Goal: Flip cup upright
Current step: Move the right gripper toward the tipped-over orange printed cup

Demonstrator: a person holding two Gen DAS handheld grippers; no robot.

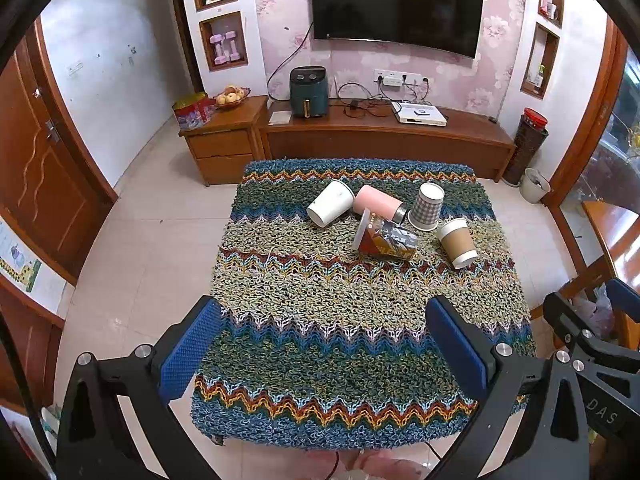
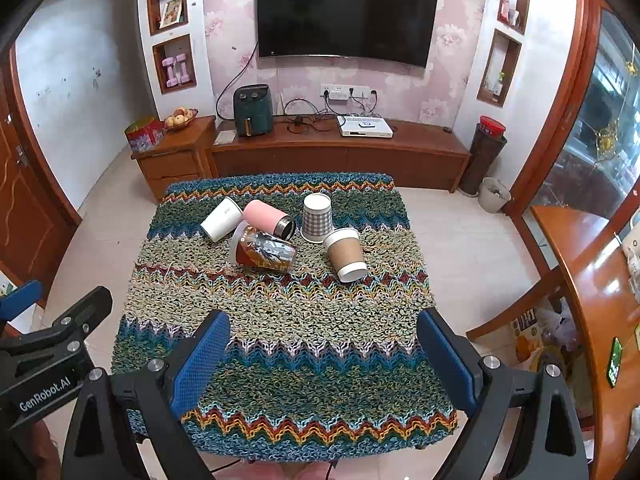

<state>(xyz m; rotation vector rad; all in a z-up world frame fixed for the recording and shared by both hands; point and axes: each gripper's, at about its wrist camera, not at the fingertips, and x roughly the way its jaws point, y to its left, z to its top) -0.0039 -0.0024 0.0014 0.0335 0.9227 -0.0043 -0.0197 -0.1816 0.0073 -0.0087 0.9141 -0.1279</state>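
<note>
Several cups sit at the far end of a table under a knitted zigzag cloth (image 1: pixel 320 312). A white cup (image 1: pixel 330 203), a pink tumbler (image 1: pixel 380 204), a printed brown cup (image 1: pixel 386 240) and a brown-sleeved paper cup (image 1: pixel 458 242) lie on their sides. A checked cup (image 1: pixel 427 206) stands mouth down. The right wrist view shows the white cup (image 2: pixel 221 219), pink tumbler (image 2: pixel 269 218), printed cup (image 2: pixel 264 250), checked cup (image 2: pixel 317 218) and sleeved cup (image 2: pixel 346 254). My left gripper (image 1: pixel 323 350) and right gripper (image 2: pixel 323 360) are open and empty above the near table end.
A wooden TV cabinet (image 1: pixel 384 140) with an air fryer (image 1: pixel 309 92) stands behind the table under a wall TV (image 1: pixel 396 4). A wooden side table (image 2: pixel 600 280) is at the right. A small bin (image 2: pixel 494 194) stands on the tiled floor.
</note>
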